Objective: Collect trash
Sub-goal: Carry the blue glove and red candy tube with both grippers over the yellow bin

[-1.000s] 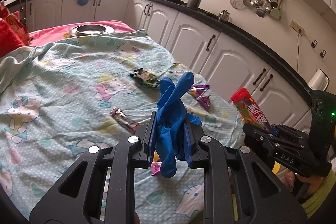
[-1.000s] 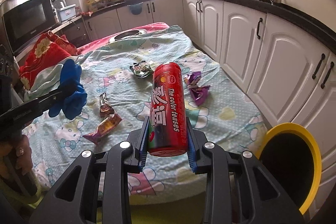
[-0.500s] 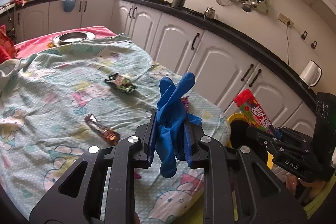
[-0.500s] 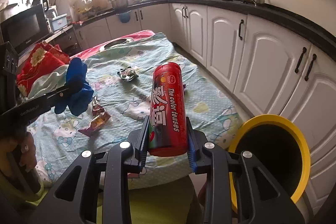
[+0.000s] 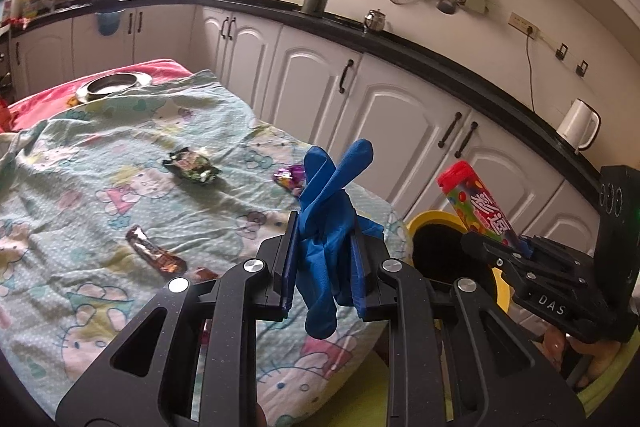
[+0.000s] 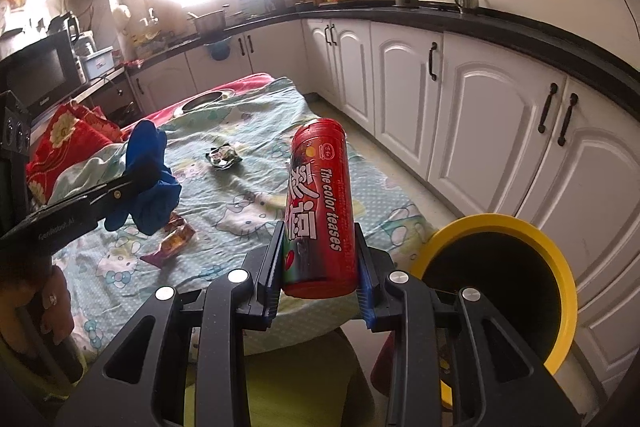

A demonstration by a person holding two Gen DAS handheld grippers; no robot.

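Note:
My left gripper (image 5: pixel 324 263) is shut on a crumpled blue glove (image 5: pixel 328 211), held in the air over the near corner of the table. The right gripper (image 6: pixel 318 269) is shut on an upright red candy tube (image 6: pixel 320 203), also off the table. A yellow-rimmed bin (image 6: pixel 500 291) with a dark inside stands on the floor just right of the tube; in the left wrist view the bin (image 5: pixel 440 251) lies between the two grippers, and there the right gripper (image 5: pixel 516 247) holds the tube (image 5: pixel 476 203). Wrappers lie on the cloth: a green one (image 5: pixel 192 167), a brown one (image 5: pixel 156 255), a purple one (image 5: pixel 290 179).
The table wears a light green cartoon-print cloth (image 5: pixel 80 187) with a metal dish (image 5: pixel 112 85) at its far end. White cabinets (image 6: pixel 480 115) under a black counter run along the right. Red cushions (image 6: pixel 68 135) sit at the left. A hand (image 6: pixel 52 311) grips the left tool.
Both grippers have swung right, away from the table's middle and toward the bin. The bin now shows larger in the right wrist view and has come into the left wrist view. Grips unchanged.

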